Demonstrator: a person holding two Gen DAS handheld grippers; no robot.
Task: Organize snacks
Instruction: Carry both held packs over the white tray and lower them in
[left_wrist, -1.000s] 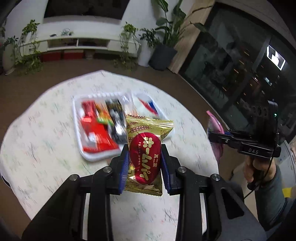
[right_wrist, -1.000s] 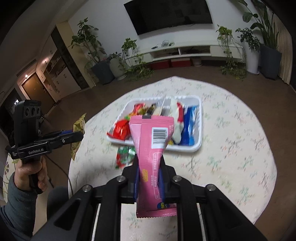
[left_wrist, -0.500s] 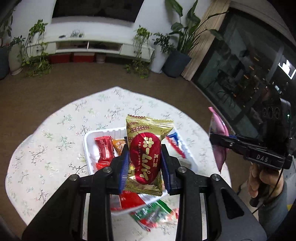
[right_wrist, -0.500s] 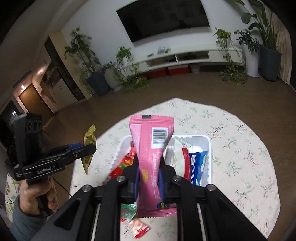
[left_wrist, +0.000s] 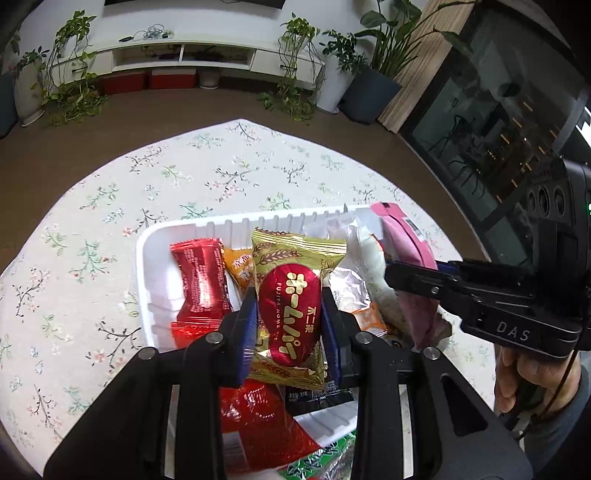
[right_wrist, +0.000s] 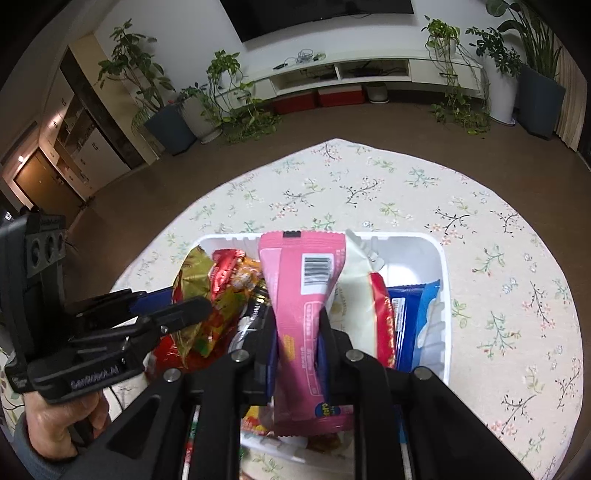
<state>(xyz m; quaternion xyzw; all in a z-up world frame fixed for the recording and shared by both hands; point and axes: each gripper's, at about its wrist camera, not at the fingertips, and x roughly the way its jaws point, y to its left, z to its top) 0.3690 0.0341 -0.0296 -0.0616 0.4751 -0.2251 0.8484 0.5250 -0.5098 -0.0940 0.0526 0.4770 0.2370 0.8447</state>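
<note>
Both grippers low over the white tray (left_wrist: 147, 295), their black frames hiding its near end and the wrappers beneath; left gripper (left_wrist: 288, 317) fingers clamped on the gold pie packet (left_wrist: 291, 295), right gripper (right_wrist: 297, 339) fingers pinching the pink bar (right_wrist: 301, 295), both packets upright above the tray on the floral surface (right_wrist: 498, 258)
</note>
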